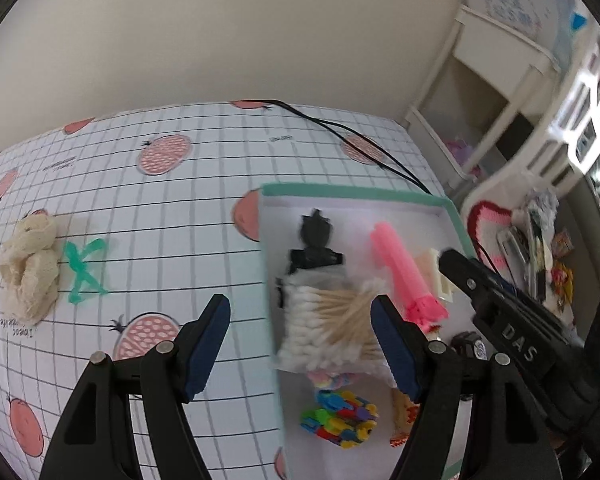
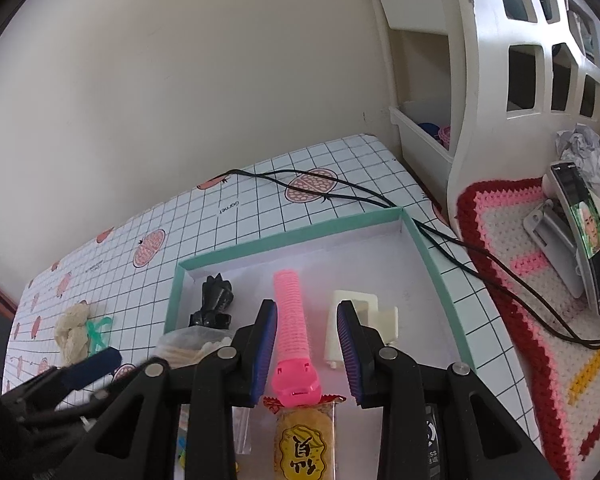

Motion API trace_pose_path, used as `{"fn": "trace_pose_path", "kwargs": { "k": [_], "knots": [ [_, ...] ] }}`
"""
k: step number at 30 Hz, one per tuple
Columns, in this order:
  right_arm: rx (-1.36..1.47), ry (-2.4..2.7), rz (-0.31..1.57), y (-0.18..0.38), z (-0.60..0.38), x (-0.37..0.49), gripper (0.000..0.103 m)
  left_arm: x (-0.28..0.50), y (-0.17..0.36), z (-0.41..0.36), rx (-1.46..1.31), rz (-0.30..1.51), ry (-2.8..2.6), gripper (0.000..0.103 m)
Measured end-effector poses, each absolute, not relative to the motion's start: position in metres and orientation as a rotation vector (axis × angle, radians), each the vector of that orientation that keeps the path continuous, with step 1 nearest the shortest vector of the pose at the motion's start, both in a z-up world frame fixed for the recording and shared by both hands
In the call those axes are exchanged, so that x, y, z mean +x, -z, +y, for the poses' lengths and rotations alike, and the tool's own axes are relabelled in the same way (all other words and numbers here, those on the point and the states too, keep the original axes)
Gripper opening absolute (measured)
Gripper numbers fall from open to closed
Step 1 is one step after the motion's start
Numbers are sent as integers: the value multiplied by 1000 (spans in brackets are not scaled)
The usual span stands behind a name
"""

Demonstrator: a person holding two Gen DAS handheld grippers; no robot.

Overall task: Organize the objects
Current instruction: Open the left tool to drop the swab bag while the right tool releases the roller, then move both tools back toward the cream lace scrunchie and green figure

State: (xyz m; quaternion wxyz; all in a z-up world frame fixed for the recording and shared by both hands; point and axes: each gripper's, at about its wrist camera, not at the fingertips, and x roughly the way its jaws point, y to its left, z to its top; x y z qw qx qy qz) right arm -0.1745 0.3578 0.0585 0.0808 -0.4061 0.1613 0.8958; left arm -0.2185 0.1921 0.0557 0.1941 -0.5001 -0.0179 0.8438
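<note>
A teal-rimmed white tray (image 1: 356,194) (image 2: 292,236) lies on the checked tablecloth. In it are a bag of cotton swabs (image 1: 332,320) (image 2: 192,344), a black figure (image 1: 314,244) (image 2: 214,304), a pink ribbed roller (image 1: 404,272) (image 2: 290,312), a cream plastic hook (image 2: 352,320), a snack packet (image 2: 304,436) and colourful clips (image 1: 340,420). My left gripper (image 1: 300,344) is open above the swab bag and the tray's left rim. My right gripper (image 2: 306,352) is open with the roller's head lying between its fingers, not pinched. A cream cloth (image 1: 30,268) (image 2: 74,334) sits beside a green X (image 1: 85,266).
A black cable (image 2: 380,200) runs across the table's far side to a phone on a stand (image 2: 584,240), which sits on a crocheted red, pink and white mat (image 2: 512,280). A white shelf unit (image 2: 480,80) stands at the right against the wall.
</note>
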Motion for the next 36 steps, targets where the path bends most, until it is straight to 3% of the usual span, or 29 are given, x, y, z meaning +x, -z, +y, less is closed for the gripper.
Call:
{"fn": "trace_pose_path", "kwargs": {
  "k": [6,9,11,14,17,28,36],
  "knots": [
    [-1278,-2672,431,-51,350,-179,35,-225,-54,172,-1424,-95,-2448,75],
    [-1272,-2679,414,-52,349,-178,48,-228,-54,167,-1426,-102,-2485,88],
    [-1271,-2681,397,-52,347,-178,51,-228,-54,164,-1424,-106,-2498,88],
    [-1271,-2684,367,-53,344,-178,65,-229,-54,162,-1419,-100,-2522,90],
    [-1265,-2694,348,-54,342,-179,73,-230,-55,159,-1406,-104,-2551,103],
    [-1253,-2695,351,-54,342,-179,100,-232,-53,152,-1406,-129,-2586,103],
    [-1237,-2683,350,-54,341,-180,103,-234,-52,146,-1406,-154,-2596,103]
  ]
}}
